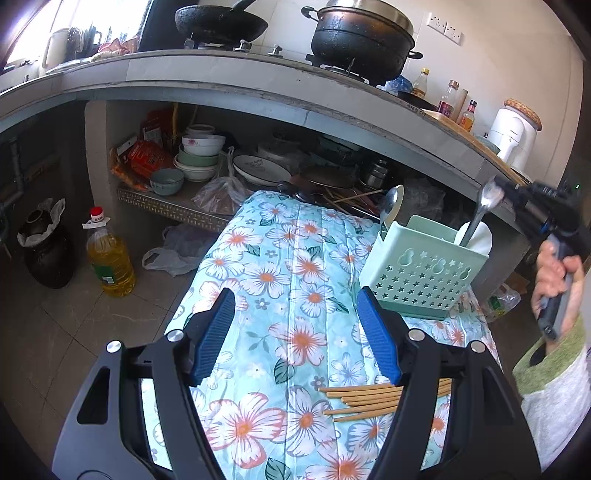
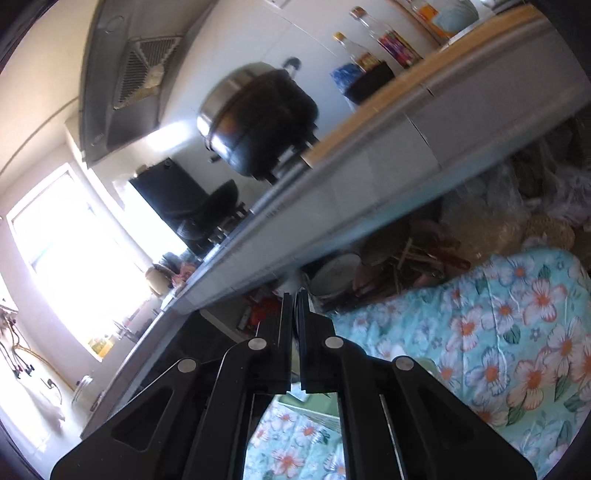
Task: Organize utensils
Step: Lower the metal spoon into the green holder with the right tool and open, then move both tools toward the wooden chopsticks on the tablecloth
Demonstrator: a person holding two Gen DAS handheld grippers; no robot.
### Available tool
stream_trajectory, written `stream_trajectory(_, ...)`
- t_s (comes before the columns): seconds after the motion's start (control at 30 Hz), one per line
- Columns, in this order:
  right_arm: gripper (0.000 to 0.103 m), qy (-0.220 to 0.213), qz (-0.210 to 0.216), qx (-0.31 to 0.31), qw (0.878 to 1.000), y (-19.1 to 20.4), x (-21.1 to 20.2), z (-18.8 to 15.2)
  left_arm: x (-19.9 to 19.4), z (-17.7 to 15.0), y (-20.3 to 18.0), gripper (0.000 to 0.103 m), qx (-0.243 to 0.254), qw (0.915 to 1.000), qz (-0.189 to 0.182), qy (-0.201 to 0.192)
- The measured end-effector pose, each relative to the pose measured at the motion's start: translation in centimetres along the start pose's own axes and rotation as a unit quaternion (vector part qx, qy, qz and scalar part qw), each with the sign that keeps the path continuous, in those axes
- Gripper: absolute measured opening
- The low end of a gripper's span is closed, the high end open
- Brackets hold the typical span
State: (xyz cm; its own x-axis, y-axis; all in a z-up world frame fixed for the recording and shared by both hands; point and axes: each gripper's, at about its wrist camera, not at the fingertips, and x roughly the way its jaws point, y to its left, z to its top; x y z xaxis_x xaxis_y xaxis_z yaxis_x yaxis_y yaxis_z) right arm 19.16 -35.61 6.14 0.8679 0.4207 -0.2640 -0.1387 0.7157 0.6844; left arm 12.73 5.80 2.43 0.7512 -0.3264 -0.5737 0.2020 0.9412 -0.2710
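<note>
A mint-green utensil caddy (image 1: pixel 417 273) stands on the floral cloth (image 1: pixel 295 258) at the right. A metal spoon (image 1: pixel 390 206) leans in its left compartment, and something white (image 1: pixel 480 238) sits in its right one. A second metal spoon (image 1: pixel 480 214) stands handle-down in the right compartment. My right gripper (image 1: pixel 499 187) is shut on its blurred bowl; a hand holds that gripper. In the right wrist view its jaws (image 2: pixel 294 295) are together above the caddy (image 2: pixel 314 410). My left gripper (image 1: pixel 295 317) hangs open over the cloth with nothing between its fingers. Several bamboo chopsticks (image 1: pixel 369 400) lie under its right finger.
A grey counter (image 1: pixel 221 85) with a wok (image 1: pixel 221 22) and black pot (image 1: pixel 360 40) runs behind the table. Stacked bowls (image 1: pixel 201 155) and plates fill the shelf below. An oil bottle (image 1: pixel 109 254), a dark jar (image 1: pixel 46 254) and a plastic bag (image 1: pixel 173 254) are on the floor at left.
</note>
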Motion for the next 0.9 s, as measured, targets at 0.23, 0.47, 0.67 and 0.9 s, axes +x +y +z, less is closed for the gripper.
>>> stream_trajectory(0.23,0.018,-0.020,-0.056,-0.054,0.997,1.1,-1.3,-1.3,0.8,0.0,-0.3,0.065,0.000,1.0000,-0.005,0.007)
stream_trajectory(0.47,0.025,-0.051,-0.070,-0.060,0.994,1.8,-4.5,-1.3,1.0,-0.2,-0.8,0.066,0.003,0.9999,-0.011,0.008)
stream_trajectory(0.67,0.040,-0.052,-0.085,-0.073,0.992,2.5,-7.8,-3.2,1.2,-0.9,-1.4,0.069,0.018,0.9997,-0.011,0.011)
stream_trajectory(0.9,0.051,0.036,-0.133,-0.078,0.987,1.2,-9.5,-9.7,2.4,-3.3,-3.2,0.070,0.062,0.9969,-0.019,0.043)
